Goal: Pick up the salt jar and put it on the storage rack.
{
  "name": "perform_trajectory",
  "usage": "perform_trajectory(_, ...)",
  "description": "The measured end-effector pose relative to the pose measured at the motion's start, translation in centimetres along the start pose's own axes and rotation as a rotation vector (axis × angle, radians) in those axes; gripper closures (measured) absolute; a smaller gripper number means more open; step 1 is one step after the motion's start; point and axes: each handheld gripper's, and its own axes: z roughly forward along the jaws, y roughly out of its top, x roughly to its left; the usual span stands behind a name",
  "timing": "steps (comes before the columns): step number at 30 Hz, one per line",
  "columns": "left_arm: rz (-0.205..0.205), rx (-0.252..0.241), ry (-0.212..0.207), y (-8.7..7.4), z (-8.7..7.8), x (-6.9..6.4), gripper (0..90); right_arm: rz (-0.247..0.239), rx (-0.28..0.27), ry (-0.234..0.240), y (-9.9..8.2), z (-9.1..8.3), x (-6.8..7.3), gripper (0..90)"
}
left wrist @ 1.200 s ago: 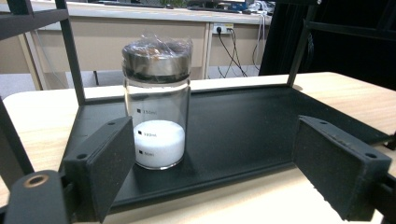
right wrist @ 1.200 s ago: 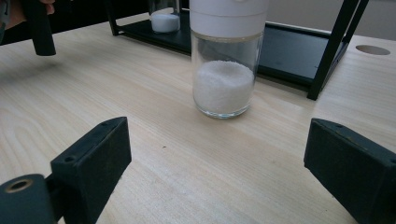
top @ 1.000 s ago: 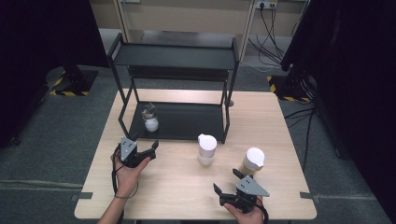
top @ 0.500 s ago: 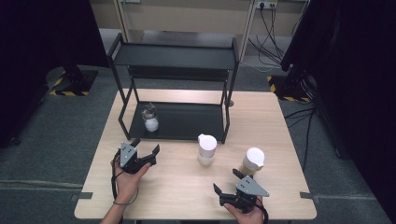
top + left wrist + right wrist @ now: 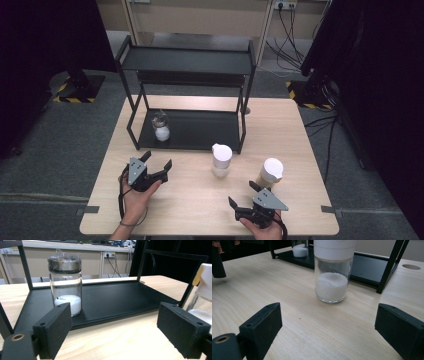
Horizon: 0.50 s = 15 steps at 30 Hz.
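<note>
Wooden table point(image 5: 200, 200) carried a black shelf rack point(image 5: 190, 131) with one glass jar point(image 5: 161, 127) on its lower tray. Left gripper point(image 5: 159, 165) and right gripper point(image 5: 242, 194) both gaped wide, empty; white-capped jar point(image 5: 221, 159) stood between them, close enough that a careless reach might topple it.

We see a wooden table point(image 5: 190, 210) carrying a black rack point(image 5: 200, 131) at its far edge, with two white-capped jars point(image 5: 221, 160) point(image 5: 270, 173) standing near the middle.

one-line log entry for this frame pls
left gripper: open, empty | right gripper: open, empty | metal-lid jar: on rack | white-cap jar: on table
</note>
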Motion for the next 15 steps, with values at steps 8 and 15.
perform_trajectory(8,0.003,-0.010,-0.016,0.0,-1.1,-0.6,12.4,0.000,0.000,0.000,0.0,0.0,0.0,7.7)
perform_trajectory(15,0.003,-0.018,-0.026,-0.5,-2.2,-1.3,12.4,-0.001,0.001,0.000,0.0,0.0,0.0,7.7)
